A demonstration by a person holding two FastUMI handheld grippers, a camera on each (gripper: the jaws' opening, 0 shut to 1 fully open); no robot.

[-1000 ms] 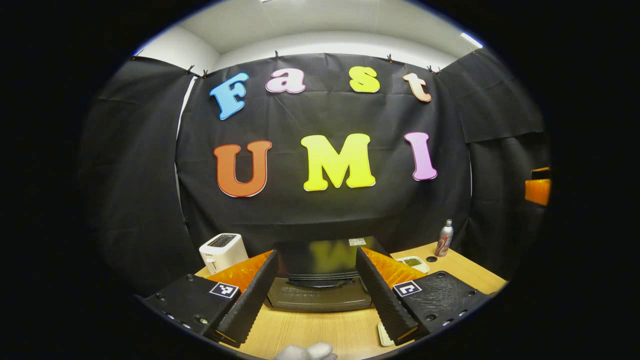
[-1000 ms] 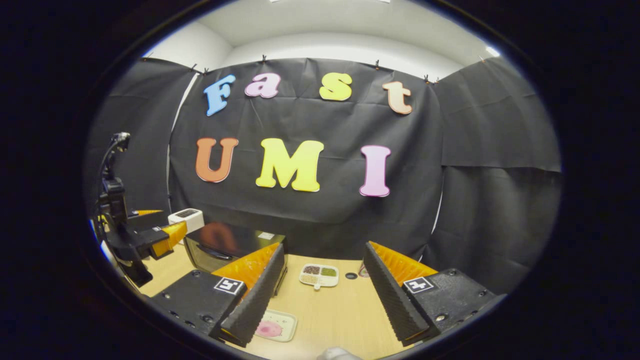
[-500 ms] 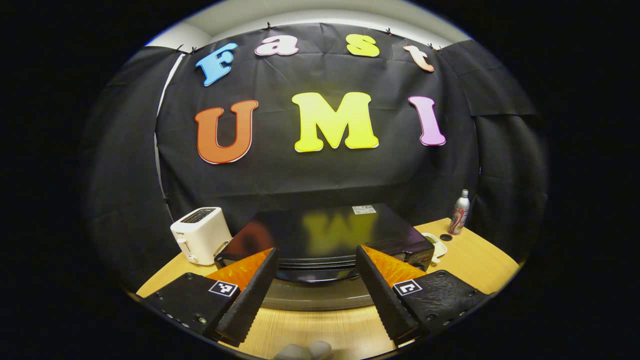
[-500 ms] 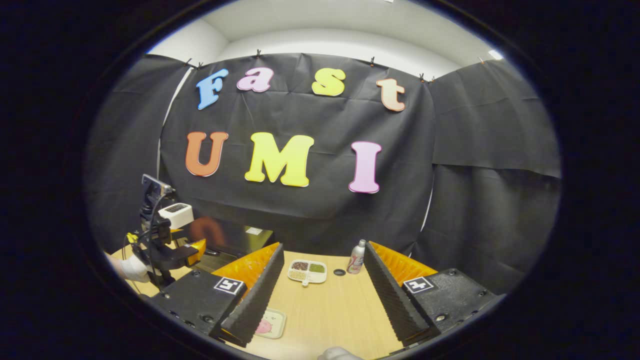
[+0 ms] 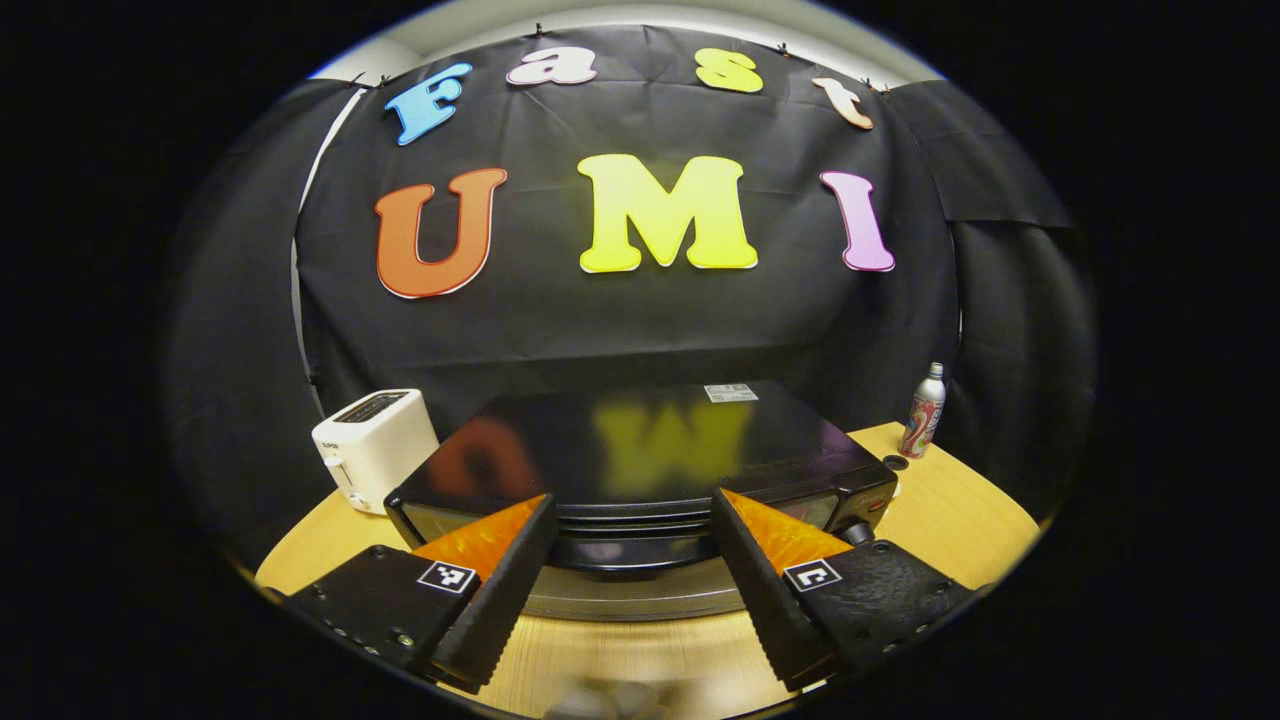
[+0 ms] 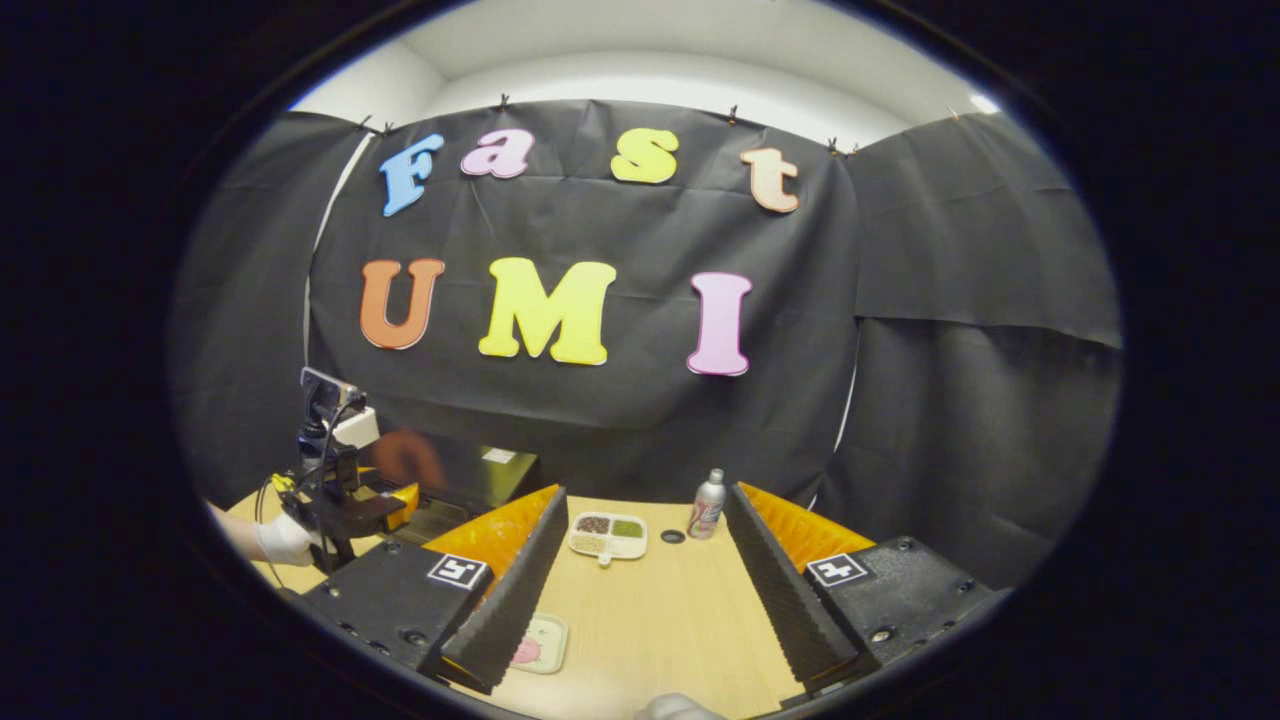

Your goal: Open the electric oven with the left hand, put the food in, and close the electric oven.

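**Left claw lined up on the oven door handle, door not yet opened**

In the left gripper view, the left claw [image 5: 632, 590] stands open, its two black ribbed fingers [image 5: 500, 590] spread wide over the pale wooden counter [image 5: 620, 660], holding nothing. Just beyond the fingertips sits the glossy black electric oven [image 5: 640, 450], its door shut. The dark curved door handle [image 5: 630, 553] runs across the top of the door, between the two fingers. That bar is likely the place to take hold: rigid, smooth, possibly slippery, so the fingers should close squarely around its middle. The door probably hinges at its lower edge and swings down with some weight, and the oven itself looks heavy enough to stay put under a steady pull.

In the right gripper view, the right claw [image 6: 640, 600] is open too and empty. Near its left finger lies a small pale tray with pink food [image 6: 537, 645], light and flat, best lifted by its rim. Farther off rest a white divided dish [image 6: 607, 535] and a slim metal can [image 6: 708, 503].

Beside the oven stands a white toaster [image 5: 375, 448].
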